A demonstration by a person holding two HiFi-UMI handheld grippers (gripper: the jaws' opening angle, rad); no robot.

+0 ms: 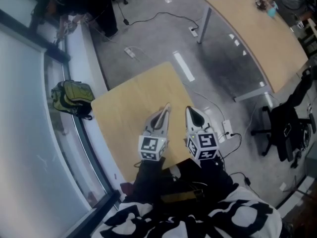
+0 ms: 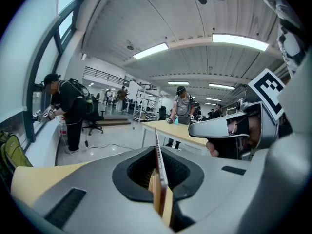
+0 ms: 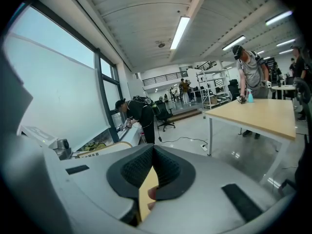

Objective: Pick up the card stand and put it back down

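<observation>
Both tools hang side by side over the near edge of the small wooden bench (image 1: pixel 131 108), with their tips pointing toward its far side. The left tool (image 1: pixel 165 111) is clenched: in its own view the pads meet along a thin seam, with only the bench's tan showing beneath them. The right tool (image 1: pixel 190 112) is clenched too, with nothing gripped. The card stand shows in no view. The stretch of bench top seen from the head carries nothing I can make out, so the stand is probably outside the frame or hidden under the tools and the person's sleeves. The task looks to be at its very start, so the first job is to find the stand. To do the pickup well, I would spread the jaws of whichever tool is nearer the stand and come down from above with one pad on each side of its base. Then close gently, lift straight up only a little, and set it down flat before letting go, with the other tool held clear of it.
</observation>
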